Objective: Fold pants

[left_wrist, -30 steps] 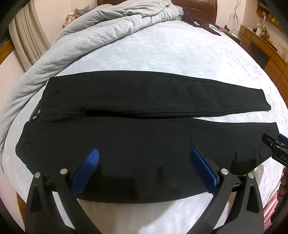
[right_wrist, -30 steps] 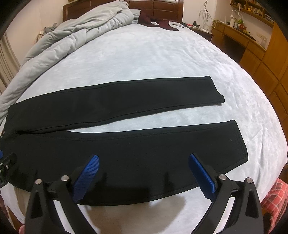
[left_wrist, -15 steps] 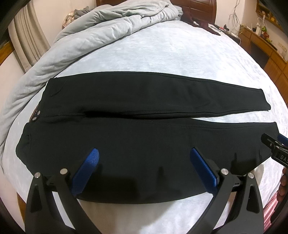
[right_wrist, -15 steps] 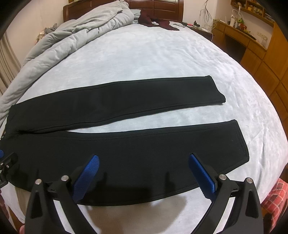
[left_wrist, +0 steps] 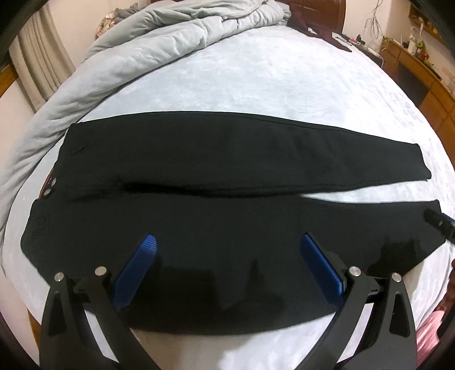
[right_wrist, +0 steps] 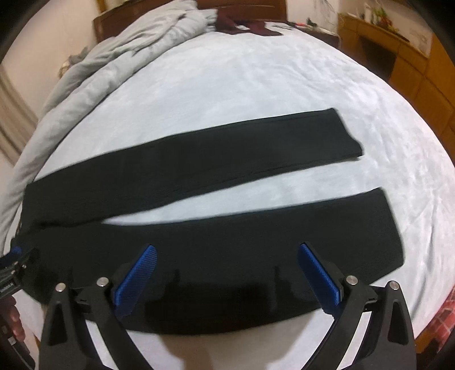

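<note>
Grippers both spread wide, nothing between the blue pads. Left gripper (left_wrist: 227,270) sits bottom centre of the left wrist view, over the near edge of the pants (left_wrist: 216,227); the right gripper (right_wrist: 227,273) sits bottom centre of the right wrist view, over the near leg. No clear contact with the fabric in either view. Tip of the right gripper shows at the right edge of the left view, by the near leg's cuff; tip of the left gripper shows at the left edge of the right view, by the waist end, fingers of a hand (right_wrist: 15,324) below it.

Pants black, laid flat across the middle of both frames on a pale bedsheet (left_wrist: 284,82). Waist at frame left, two metal snaps there; cuffs at frame right. Legs touch near the crotch and split apart toward the cuffs, a wedge of sheet between them. Far leg's cuff ends short of the near one.

Further back, a grey quilt (left_wrist: 159,45) is bunched along the upper left. Dark red cloth (right_wrist: 241,24) lies top centre by the wooden headboard (right_wrist: 241,3). Wooden cabinets (right_wrist: 412,62) upper right, beige curtain (left_wrist: 37,65) upper left. Right view slightly blurred.
</note>
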